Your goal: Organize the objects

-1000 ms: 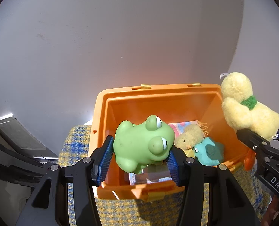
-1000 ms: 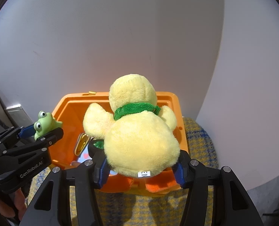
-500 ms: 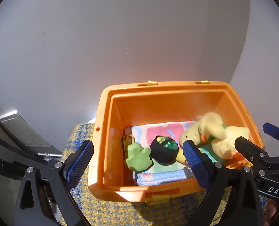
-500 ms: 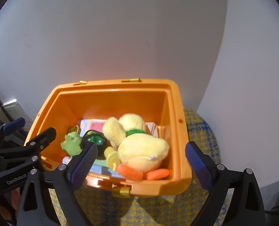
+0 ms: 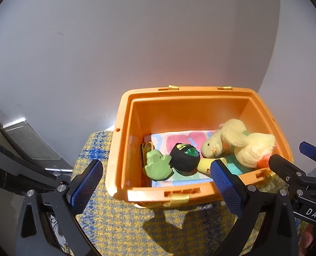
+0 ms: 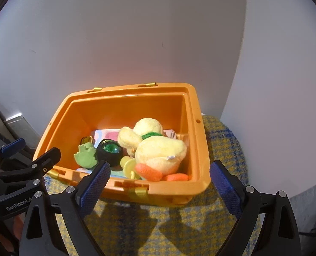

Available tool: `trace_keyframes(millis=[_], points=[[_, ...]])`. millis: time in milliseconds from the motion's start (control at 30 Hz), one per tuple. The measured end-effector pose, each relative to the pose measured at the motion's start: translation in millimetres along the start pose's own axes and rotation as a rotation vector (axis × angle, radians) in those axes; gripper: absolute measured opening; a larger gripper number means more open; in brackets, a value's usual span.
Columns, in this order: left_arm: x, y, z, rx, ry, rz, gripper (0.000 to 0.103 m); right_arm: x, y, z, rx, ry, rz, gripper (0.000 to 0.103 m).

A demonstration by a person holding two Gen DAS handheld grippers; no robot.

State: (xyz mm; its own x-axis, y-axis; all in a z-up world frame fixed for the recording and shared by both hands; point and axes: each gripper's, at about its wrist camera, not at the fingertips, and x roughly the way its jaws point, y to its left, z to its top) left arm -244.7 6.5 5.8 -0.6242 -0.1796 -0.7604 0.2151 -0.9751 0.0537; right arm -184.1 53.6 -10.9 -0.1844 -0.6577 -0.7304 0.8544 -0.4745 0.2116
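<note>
An orange plastic bin (image 5: 123, 132) (image 6: 198, 149) stands on a yellow and blue woven seat. Inside lie a green frog toy (image 5: 158, 165) (image 6: 85, 154), a black ball with a green centre (image 5: 185, 156) (image 6: 110, 150), a small yellow chick (image 5: 211, 147) and a large yellow plush duck (image 5: 249, 145) (image 6: 160, 147) on a pastel cloth (image 5: 179, 138). My left gripper (image 5: 154, 183) is open and empty in front of the bin's near wall. My right gripper (image 6: 160, 184) is open and empty, also in front of the bin.
A grey wall rises right behind the bin. The woven seat (image 5: 123, 224) (image 6: 149, 230) extends toward me. A grey metal ledge (image 5: 28, 143) lies at the left. Each gripper shows at the edge of the other's view.
Both grippers opened and let go: the frog and the plush duck dropped into the bin. Both grippers then pulled back from the bin.
</note>
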Motion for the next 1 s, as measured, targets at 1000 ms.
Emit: trace_keyframes(millis=[1000], points=[[-64,7,-47,-0.02,0.016,0.021,0.103,-63,7,-48,-0.025,0.001,0.004,0.095]])
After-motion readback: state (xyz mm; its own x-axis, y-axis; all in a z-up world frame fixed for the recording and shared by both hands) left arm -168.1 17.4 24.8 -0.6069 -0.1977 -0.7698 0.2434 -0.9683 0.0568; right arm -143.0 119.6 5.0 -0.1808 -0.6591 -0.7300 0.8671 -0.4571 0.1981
